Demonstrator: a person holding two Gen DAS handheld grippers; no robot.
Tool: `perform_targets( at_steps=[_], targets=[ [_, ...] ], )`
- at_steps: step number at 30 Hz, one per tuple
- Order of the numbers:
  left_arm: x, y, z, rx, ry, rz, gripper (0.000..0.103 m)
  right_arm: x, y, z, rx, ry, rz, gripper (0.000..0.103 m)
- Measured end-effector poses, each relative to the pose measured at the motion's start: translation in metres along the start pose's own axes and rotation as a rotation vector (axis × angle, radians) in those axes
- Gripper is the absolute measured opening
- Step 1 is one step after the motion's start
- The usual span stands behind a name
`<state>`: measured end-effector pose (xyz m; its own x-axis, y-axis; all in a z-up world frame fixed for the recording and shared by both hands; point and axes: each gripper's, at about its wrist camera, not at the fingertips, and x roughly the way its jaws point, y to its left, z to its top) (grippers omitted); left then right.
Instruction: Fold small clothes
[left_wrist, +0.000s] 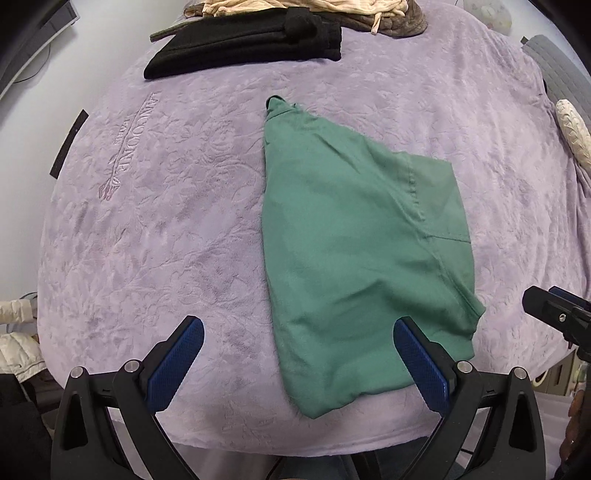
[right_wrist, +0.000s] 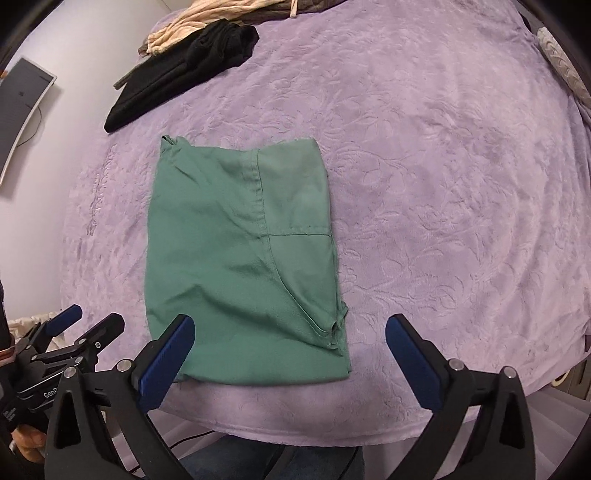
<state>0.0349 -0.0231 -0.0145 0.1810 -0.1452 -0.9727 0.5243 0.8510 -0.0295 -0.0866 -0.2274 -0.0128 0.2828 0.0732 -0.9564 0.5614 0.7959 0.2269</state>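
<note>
Seen from the left wrist camera, a folded green cotton garment (left_wrist: 354, 236) lies flat on a lilac embossed plush blanket (left_wrist: 166, 221), near its front edge, while the left gripper (left_wrist: 299, 332) hangs above with its blue-padded jaws spread wide and nothing between them; the right-hand pad overlaps the cloth's near edge in the picture, though it appears to be clear of the fabric. The black tip of the right gripper (left_wrist: 554, 314) juts in from the right edge. Farther back, well apart from the green piece, a folded black garment (left_wrist: 243, 44) rests beside a heap of beige and brown clothes (left_wrist: 306, 9). From the right wrist camera, the same green garment (right_wrist: 240, 251) shows as a tidy rectangle with seams and a hem visible, and the right gripper (right_wrist: 290, 332) stands fully open over its near right corner, empty, pointing steeply down at the blanket (right_wrist: 443, 184). The left gripper (right_wrist: 70, 332) shows at lower left, gripped in a person's hand (right_wrist: 26, 445). The fold on this piece looks finished and released; whether one more fold is wanted is hard to judge from here. The next move likely calls for shifting the green bundle toward the black garment (right_wrist: 177, 70) at the back, or fetching an unfolded item from the far heap (right_wrist: 192, 22), with both jaws closing on cloth again.
</note>
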Motion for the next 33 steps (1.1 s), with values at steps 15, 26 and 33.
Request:
perform_targets(
  at_steps=[15,26,33],
  targets=[
    [-0.024,-0.012,0.006,-0.002,-0.054,0.013,0.103,-0.022,0.015,0.011,-0.024,-0.065,-0.145,0.103],
    [-0.029,-0.016,0.007,0.003,-0.066,0.020,0.103,-0.024,0.022,0.011,-0.034,-0.071,-0.147,0.103],
    [-0.030,-0.015,0.007,0.005,-0.072,0.024,0.103,-0.024,0.023,0.009,-0.031,-0.071,-0.145,0.103]
  ],
)
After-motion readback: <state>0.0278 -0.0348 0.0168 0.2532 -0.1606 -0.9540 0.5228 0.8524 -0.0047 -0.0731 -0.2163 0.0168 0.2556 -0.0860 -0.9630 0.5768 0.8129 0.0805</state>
